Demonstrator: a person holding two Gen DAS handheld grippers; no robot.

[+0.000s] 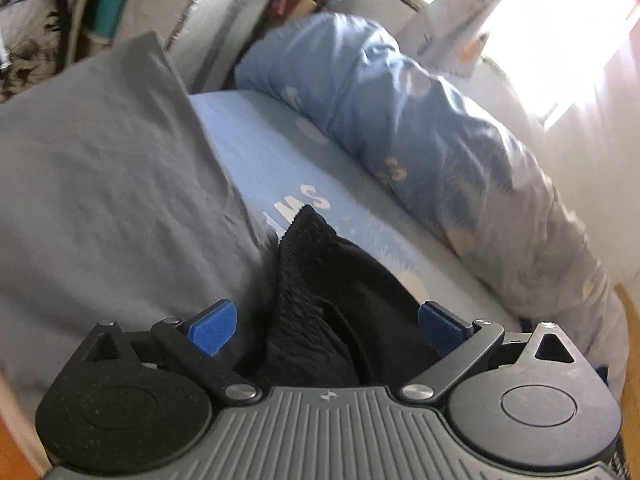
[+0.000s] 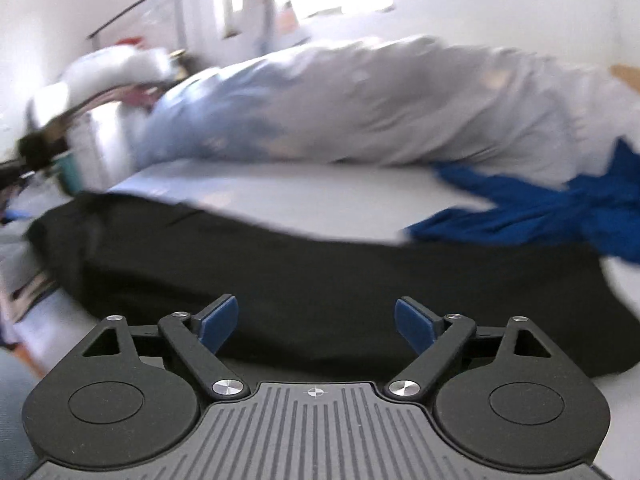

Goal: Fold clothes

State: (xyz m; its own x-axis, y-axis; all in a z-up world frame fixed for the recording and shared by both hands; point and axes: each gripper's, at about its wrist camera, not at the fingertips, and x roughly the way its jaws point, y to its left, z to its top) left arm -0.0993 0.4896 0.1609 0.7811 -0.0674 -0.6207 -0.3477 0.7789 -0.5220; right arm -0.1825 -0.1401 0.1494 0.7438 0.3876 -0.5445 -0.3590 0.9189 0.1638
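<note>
In the left wrist view a black garment (image 1: 320, 304) with a ribbed edge bunches up between the jaws of my left gripper (image 1: 326, 328). The jaws stand wide and the blue pads (image 1: 212, 330) do not press on the cloth. In the right wrist view the black garment (image 2: 280, 264) lies stretched across the pale blue bed sheet (image 2: 300, 192). My right gripper (image 2: 316, 324) hovers open just over its near edge, with nothing clamped between its fingers. That view is blurred.
A grey pillow (image 1: 100, 180) fills the left. A rolled blue patterned duvet (image 1: 380, 120) lies along the far side of the bed, seen also as a duvet (image 2: 360, 108) from the right. A bright blue garment (image 2: 560, 208) lies crumpled at the right. Clutter (image 1: 60, 20) stands beyond the bed.
</note>
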